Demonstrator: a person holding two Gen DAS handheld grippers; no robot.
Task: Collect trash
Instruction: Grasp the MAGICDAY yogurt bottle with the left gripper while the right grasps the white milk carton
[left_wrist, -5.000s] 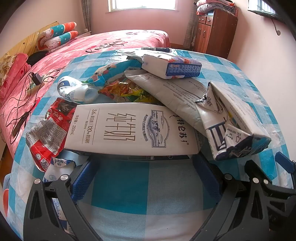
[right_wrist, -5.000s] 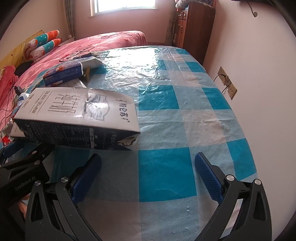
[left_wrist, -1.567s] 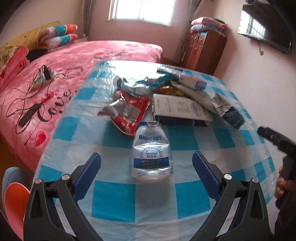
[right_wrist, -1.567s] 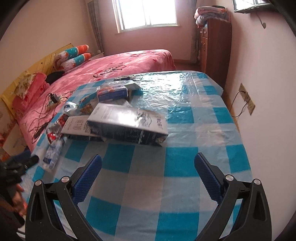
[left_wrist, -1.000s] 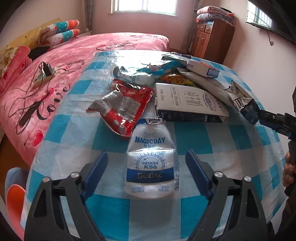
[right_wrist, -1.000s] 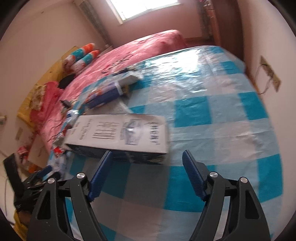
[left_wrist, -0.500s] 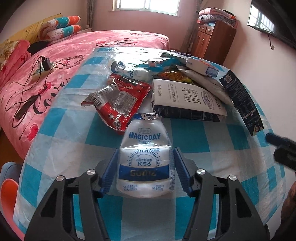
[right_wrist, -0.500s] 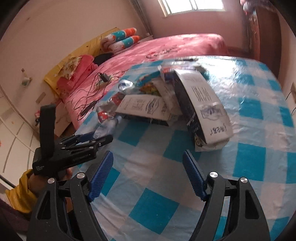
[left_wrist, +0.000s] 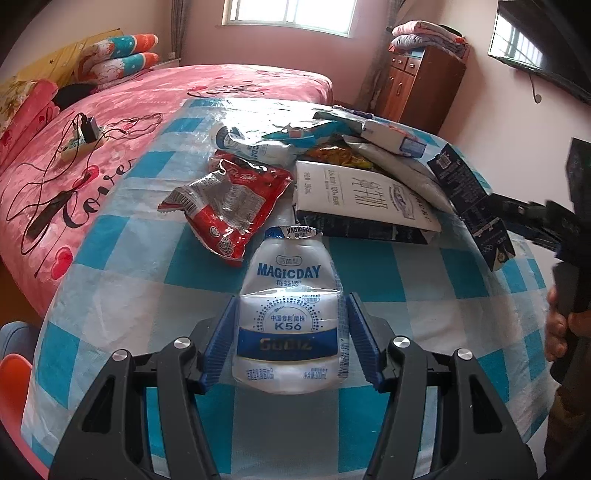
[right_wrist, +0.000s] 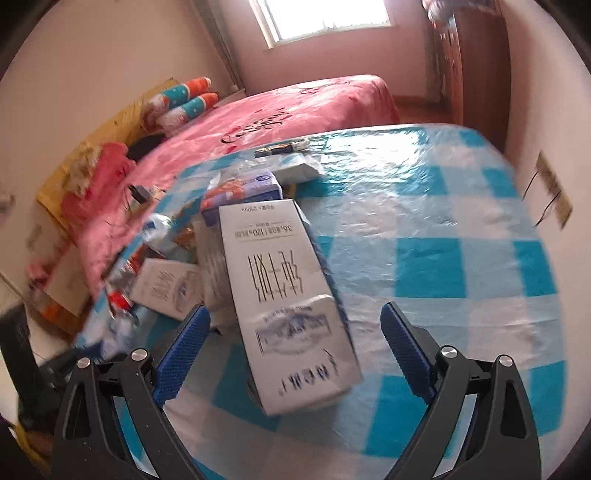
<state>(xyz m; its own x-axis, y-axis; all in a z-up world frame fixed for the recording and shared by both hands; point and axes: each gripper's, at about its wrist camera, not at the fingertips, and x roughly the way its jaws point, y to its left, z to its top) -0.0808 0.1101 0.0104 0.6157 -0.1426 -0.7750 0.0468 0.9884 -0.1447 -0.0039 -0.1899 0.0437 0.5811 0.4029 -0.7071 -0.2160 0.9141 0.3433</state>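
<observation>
A white and blue MAGICDAY bottle (left_wrist: 291, 321) lies flat near the table's front edge. My left gripper (left_wrist: 291, 339) is shut on it, a blue pad pressed on each side. A long white milk carton (right_wrist: 284, 302) lies lengthwise between the fingers of my right gripper (right_wrist: 293, 354). Its jaws are opening and both pads stand clear of the carton's sides. The left wrist view shows this carton's dark side (left_wrist: 472, 206) at the right, beside a hand (left_wrist: 557, 332).
A red snack wrapper (left_wrist: 229, 199), a second flat milk carton (left_wrist: 362, 199) and several more packets are piled mid-table on the blue checked cloth (left_wrist: 424, 280). A pink bed (left_wrist: 129, 110) runs along the left. A wooden cabinet (left_wrist: 424, 81) stands behind.
My left jaws closed onto the bottle and then held still. My right gripper swung in over the tilted milk carton, which now lies between its fingers, and its jaws widened.
</observation>
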